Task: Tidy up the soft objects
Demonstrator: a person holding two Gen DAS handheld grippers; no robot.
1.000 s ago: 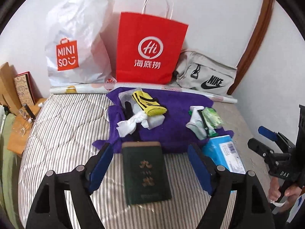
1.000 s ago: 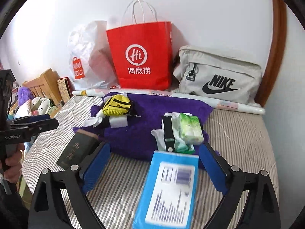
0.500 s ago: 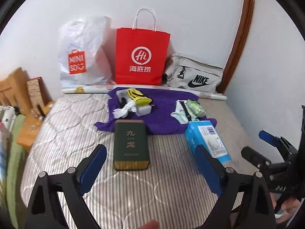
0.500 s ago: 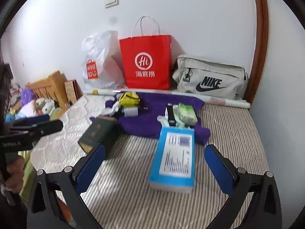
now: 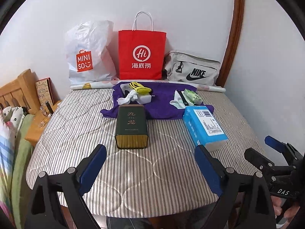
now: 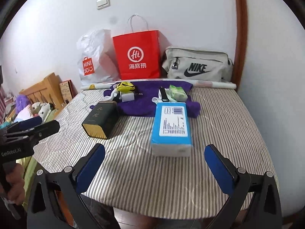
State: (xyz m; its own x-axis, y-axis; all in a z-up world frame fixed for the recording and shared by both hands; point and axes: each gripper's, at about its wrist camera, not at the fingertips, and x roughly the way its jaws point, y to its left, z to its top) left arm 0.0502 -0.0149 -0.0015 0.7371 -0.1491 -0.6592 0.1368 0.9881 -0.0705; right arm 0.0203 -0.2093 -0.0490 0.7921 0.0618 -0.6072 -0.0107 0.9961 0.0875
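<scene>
Two grippers hang above the near edge of a striped mattress (image 5: 152, 171), both with their blue pads spread wide and nothing between them.

Straight ahead of the left gripper (image 5: 150, 164), just beyond its pads, lies a dark green tin (image 5: 132, 126) on its side, its gold end facing the tool. Ahead of the right gripper (image 6: 154, 164), also just beyond its pads, lies a blue tissue pack (image 6: 171, 127) with a white printed label on top; from the left gripper it sits ahead and to the right.

Beyond both boxes a purple towel (image 5: 162, 106), rumpled and spread flat, covers the far middle of the mattress; the far ends of the tin and the tissue pack reach its near edge. On the towel, ahead of the left gripper past the tin, sits a heap of soft things: a yellow mesh pouch (image 5: 140, 88) with black trim, white socks (image 5: 126, 98) and a small white block. Ahead of the right gripper past the tissue pack sits a second heap: a green packet (image 6: 177, 93), a black strap and more white cloth.

Between each tool and its box the striped surface is bare, and bare also to the outer sides of both boxes. The mattress ends just under the tools. At its far edge lies a rolled sheet, then a white plastic bag (image 5: 87, 57), a red paper bag (image 5: 142, 55) and a grey Nike bag (image 5: 192, 70) against the wall.
</scene>
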